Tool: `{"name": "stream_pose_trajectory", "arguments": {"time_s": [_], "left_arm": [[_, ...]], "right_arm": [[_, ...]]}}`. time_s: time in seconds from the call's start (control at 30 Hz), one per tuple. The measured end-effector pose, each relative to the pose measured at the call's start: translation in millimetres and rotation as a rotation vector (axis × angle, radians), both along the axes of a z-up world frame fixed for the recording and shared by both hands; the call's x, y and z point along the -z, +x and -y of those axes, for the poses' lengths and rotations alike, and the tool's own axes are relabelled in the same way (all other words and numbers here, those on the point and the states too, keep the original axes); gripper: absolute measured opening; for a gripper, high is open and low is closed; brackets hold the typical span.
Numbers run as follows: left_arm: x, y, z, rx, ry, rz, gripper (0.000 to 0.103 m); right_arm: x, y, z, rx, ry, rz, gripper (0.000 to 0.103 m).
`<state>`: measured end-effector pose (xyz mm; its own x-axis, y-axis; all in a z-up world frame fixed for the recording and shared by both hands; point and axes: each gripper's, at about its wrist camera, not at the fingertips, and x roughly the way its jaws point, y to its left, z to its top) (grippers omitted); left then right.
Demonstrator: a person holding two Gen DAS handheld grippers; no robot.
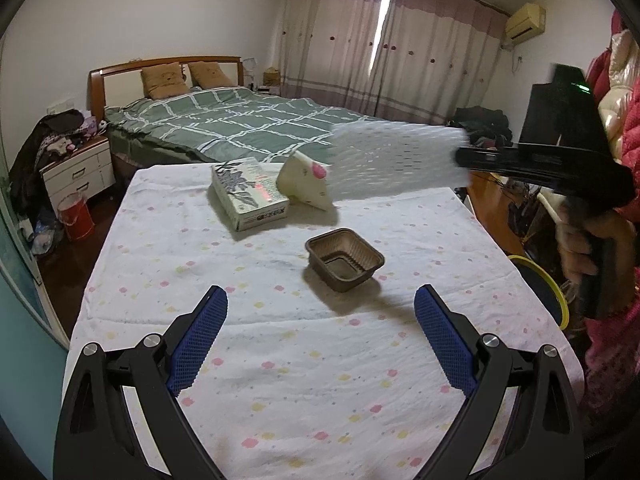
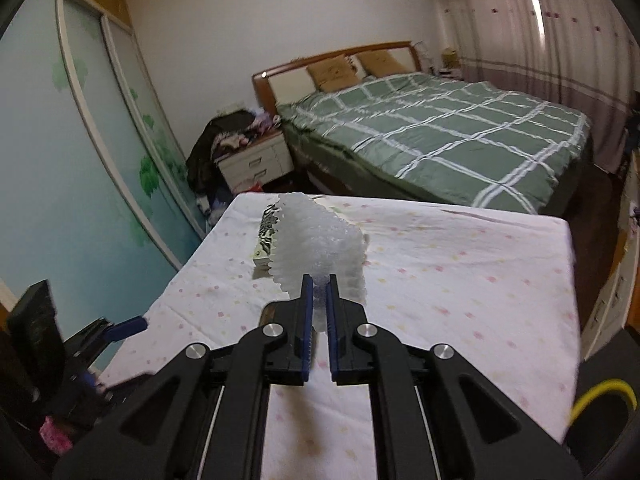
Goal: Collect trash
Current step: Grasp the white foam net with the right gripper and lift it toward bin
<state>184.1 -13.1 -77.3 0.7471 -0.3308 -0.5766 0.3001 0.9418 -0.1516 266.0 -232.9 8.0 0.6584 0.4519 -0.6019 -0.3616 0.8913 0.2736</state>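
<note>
Bubble wrap (image 2: 320,240): clamped in right tool (image 2: 319,292), held in the air above the worktop (image 1: 280,380), blurred in the left view.
Left tool (image 1: 320,320): fingers wide apart, holding nothing, low over the worktop.
Brown tray (image 1: 344,258): on the worktop just ahead of the left tool.
Box (image 1: 250,194): far side of the worktop, cream packet (image 1: 306,184) just beside it.
Background: bed (image 1: 224,124).

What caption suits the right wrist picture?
Right gripper shut on bubble wrap, held above the cloth-covered table.
</note>
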Motion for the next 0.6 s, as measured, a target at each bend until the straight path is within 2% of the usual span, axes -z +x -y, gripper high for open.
{"name": "stream_pose_trajectory", "arguments": {"time_s": [0.13, 0.3, 0.47, 0.6], "left_arm": [[0.1, 5.9, 14.2, 0.034, 0.019, 0.001, 0.093], [2.6, 16.3, 35.6, 0.078, 0.028, -0.008, 0.093], [6.8, 32.2, 58.5, 0.112, 0.039, -0.026, 0.093], [8.9, 45.8, 70.1, 0.137, 0.063, -0.027, 0.093]], "right_arm": [[-8.3, -37.1, 42.8, 0.093, 0.029, 0.032, 0.006], [-1.2, -81.2, 113.6, 0.305, 0.029, 0.048, 0.006], [31.9, -116.5, 194.9, 0.541, 0.038, -0.026, 0.006], [64.9, -133.6, 245.1, 0.672, 0.056, -0.098, 0.006]]}}
